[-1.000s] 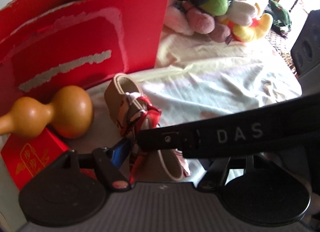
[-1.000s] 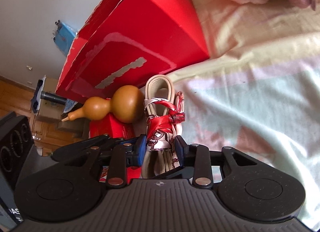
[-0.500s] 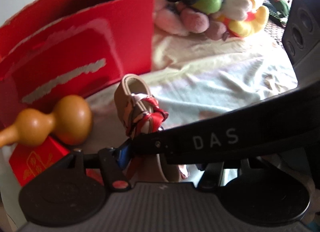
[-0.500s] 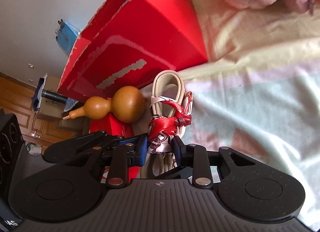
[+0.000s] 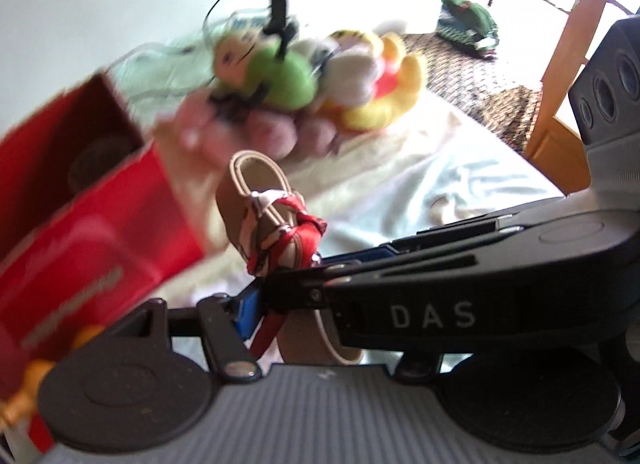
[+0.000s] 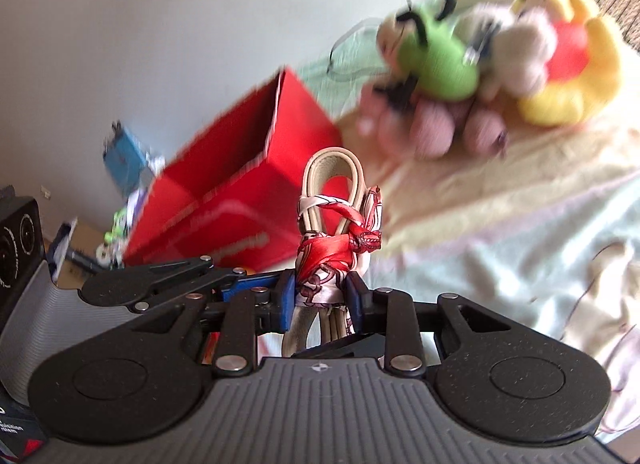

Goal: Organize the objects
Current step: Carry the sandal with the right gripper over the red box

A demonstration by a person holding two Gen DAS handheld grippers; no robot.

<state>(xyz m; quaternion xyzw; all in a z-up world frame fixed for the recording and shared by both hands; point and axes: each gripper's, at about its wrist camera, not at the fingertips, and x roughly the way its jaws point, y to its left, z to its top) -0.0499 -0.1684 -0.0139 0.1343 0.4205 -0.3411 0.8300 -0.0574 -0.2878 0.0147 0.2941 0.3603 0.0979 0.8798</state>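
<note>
Two tools: both are working on one bundle, above the bed.
Bundle (image 6: 334, 200): beige looped strap, tied round with a red-and-white scarf (image 6: 332, 252); it is hanging clear of the sheet (image 6: 500, 248), in front of the red box (image 6: 240, 200).
Right tool (image 6: 318, 298): blue pads are clenching the scarf-wrapped middle of the bundle.
Left tool (image 5: 280, 304): one blue pad is sitting beside the scarf's tail; the right tool is crossing over the other finger, so I cannot tell its state.
Red box: standing open-topped at left.
Plush toys (image 5: 304, 80): piled at the far end of the bed, blurred.
</note>
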